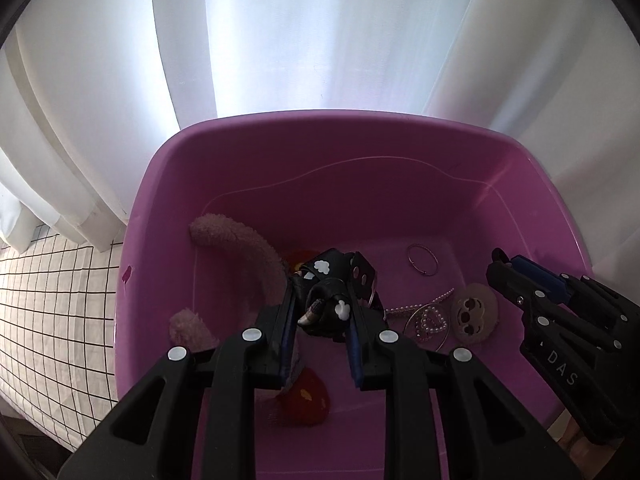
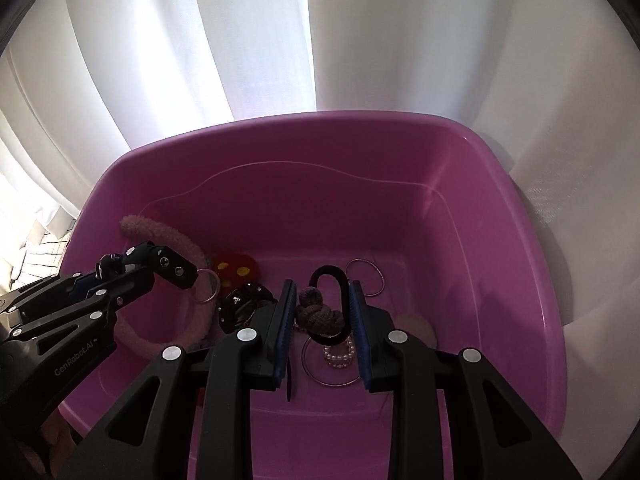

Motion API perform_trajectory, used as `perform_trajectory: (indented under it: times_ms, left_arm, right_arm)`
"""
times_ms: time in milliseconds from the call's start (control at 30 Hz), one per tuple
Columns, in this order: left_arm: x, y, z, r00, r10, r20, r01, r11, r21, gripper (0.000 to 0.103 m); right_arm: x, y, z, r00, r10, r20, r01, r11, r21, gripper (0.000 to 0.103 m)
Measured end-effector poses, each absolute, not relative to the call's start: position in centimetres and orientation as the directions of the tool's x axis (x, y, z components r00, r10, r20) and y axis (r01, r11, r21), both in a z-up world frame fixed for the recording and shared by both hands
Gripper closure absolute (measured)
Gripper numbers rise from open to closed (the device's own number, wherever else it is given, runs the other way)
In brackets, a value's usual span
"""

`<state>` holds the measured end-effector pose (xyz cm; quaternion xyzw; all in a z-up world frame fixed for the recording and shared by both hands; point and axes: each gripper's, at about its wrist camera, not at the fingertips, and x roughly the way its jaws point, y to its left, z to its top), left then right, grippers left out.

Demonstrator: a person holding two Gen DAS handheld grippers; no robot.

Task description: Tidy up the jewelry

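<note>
A purple plastic tub (image 1: 360, 136) (image 2: 320, 136) holds the jewelry. My left gripper (image 1: 320, 308) is shut on a black strap keychain with white clouds (image 1: 328, 280), held above the tub floor; it also shows in the right wrist view (image 2: 176, 268). My right gripper (image 2: 322, 308) is shut on a black hair tie with a brown knot (image 2: 320, 316), over a pearl heart hoop (image 2: 340, 356). On the tub floor lie a fuzzy pink headband (image 1: 240, 248), a thin ring bangle (image 1: 422, 260) and a round face charm (image 1: 474, 312).
A red plush piece (image 1: 304, 400) lies at the tub's near left. White curtains (image 1: 280, 40) hang behind the tub. A white grid-pattern cloth (image 1: 52, 300) lies to the left of it.
</note>
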<state>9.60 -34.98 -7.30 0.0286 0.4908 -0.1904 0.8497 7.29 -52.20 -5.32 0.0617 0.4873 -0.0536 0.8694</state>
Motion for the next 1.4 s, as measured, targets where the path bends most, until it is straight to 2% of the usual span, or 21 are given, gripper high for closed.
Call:
perform_trajectory:
  times_ms: [100, 133, 167, 200, 233, 267, 500, 1400]
  left_arm:
    - [9.7, -35.0, -7.4, 0.442, -0.289, -0.849, 0.345, 0.929, -0.136, 0.078]
    - [9.6, -35.0, -7.4, 0.446, -0.285, -0.849, 0.343, 0.93, -0.131, 0.076]
    - [9.6, -35.0, -7.3, 0.451, -0.282, -0.847, 0.342, 0.931, -0.128, 0.068]
    - [9.5, -35.0, -7.1, 0.457, -0.28, -0.844, 0.339, 0.932, -0.126, 0.061]
    - [9.4, -34.9, -6.9, 0.467, -0.272, -0.841, 0.331, 0.936, -0.118, 0.035]
    - [9.3, -34.8, -6.7, 0.484, -0.265, -0.834, 0.322, 0.94, -0.112, 0.019]
    - [9.3, -34.9, -5.9, 0.494, -0.246, -0.834, 0.317, 0.944, -0.091, 0.012]
    - [9.6, -34.5, -5.7, 0.507, -0.201, -0.838, 0.29, 0.956, -0.054, 0.012]
  right_arm:
    - [7.5, -52.2, -5.5, 0.507, -0.036, -0.861, 0.156, 0.986, 0.051, 0.07]
    - [7.7, -52.4, -5.6, 0.506, -0.042, -0.861, 0.157, 0.987, 0.044, 0.063]
    - [7.7, -52.3, -5.6, 0.506, -0.046, -0.861, 0.157, 0.987, 0.039, 0.052]
    - [7.8, -52.3, -5.6, 0.508, -0.046, -0.86, 0.154, 0.987, 0.039, 0.047]
    - [8.0, -52.4, -5.6, 0.513, -0.045, -0.857, 0.152, 0.988, 0.039, 0.042]
    - [8.0, -52.4, -5.6, 0.513, -0.049, -0.857, 0.153, 0.988, 0.036, 0.042]
    - [7.5, -52.6, -5.4, 0.507, -0.048, -0.86, 0.166, 0.985, 0.043, 0.042]
    - [6.7, -52.2, -5.3, 0.515, -0.048, -0.856, 0.163, 0.986, 0.042, 0.042]
